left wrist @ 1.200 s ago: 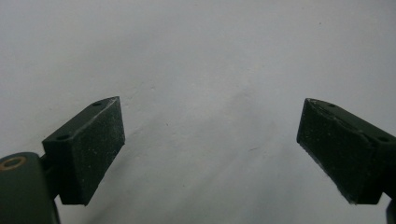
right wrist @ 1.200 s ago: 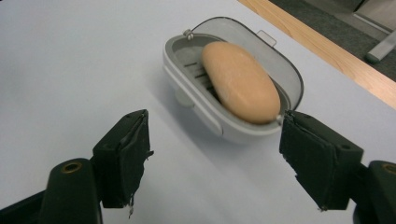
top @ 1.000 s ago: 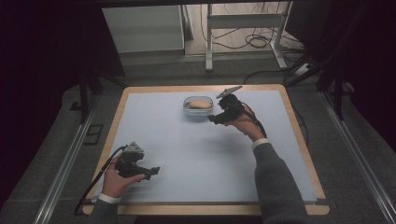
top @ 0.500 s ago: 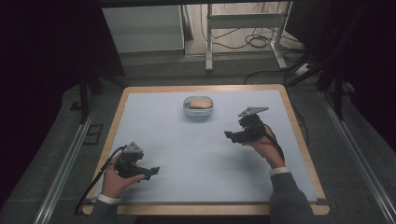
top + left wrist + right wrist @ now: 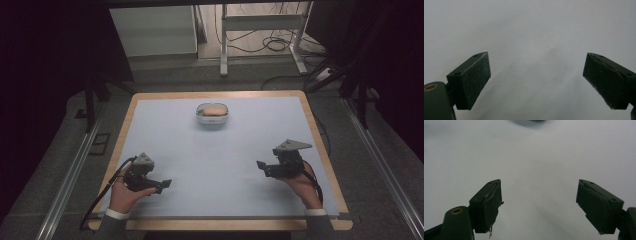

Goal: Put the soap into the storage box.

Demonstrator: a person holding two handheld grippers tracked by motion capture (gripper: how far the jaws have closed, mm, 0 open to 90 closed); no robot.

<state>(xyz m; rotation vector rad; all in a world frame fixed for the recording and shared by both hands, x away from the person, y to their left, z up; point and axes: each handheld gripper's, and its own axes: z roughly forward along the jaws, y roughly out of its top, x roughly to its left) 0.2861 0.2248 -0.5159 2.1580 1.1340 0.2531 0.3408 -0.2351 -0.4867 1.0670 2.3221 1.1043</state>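
A small white bowl (image 5: 212, 119) sits at the far middle of the pale blue mat (image 5: 220, 155), with a rounded tan thing (image 5: 214, 109) inside it. My left gripper (image 5: 164, 184) rests low over the near left of the mat, jaws open and pointing right. In the left gripper view the jaws (image 5: 536, 80) stand wide apart over bare mat. My right gripper (image 5: 260, 167) is at the near right, pointing left, well away from the bowl. Its jaws (image 5: 539, 202) are open with nothing between them. One right pad (image 5: 490, 202) has torn edges.
The mat lies on a wooden-edged table (image 5: 327, 150). Metal rails (image 5: 70, 170) run along both sides of the table. Beyond the far edge stand a white cabinet (image 5: 152, 30) and a metal frame (image 5: 260, 25) with cables on the floor.
The right hand has drawn back from beside the bowl to the near right of the mat. The bowl stays where it was. The left hand has not moved.
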